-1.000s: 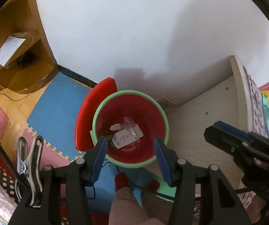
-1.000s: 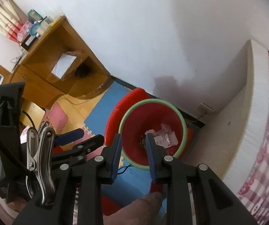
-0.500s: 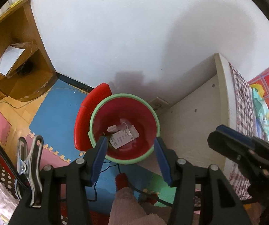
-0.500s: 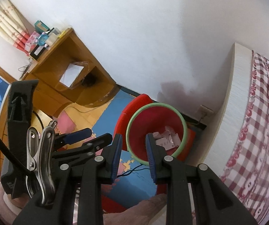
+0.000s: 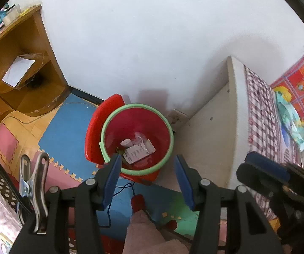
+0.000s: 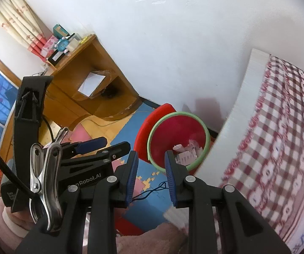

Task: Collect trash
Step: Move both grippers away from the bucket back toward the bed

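Presently, beside the bed (image 6: 279, 148) the red bin (image 5: 160, 122) with the green rim is seen to hold the crumpled paper trash (image 5: 138, 149), so both empty tongs, the left gripper (image 5: 147, 182) parted wide and the right gripper (image 6: 151, 180) parted narrowly, are best carried clear toward remaining litter.
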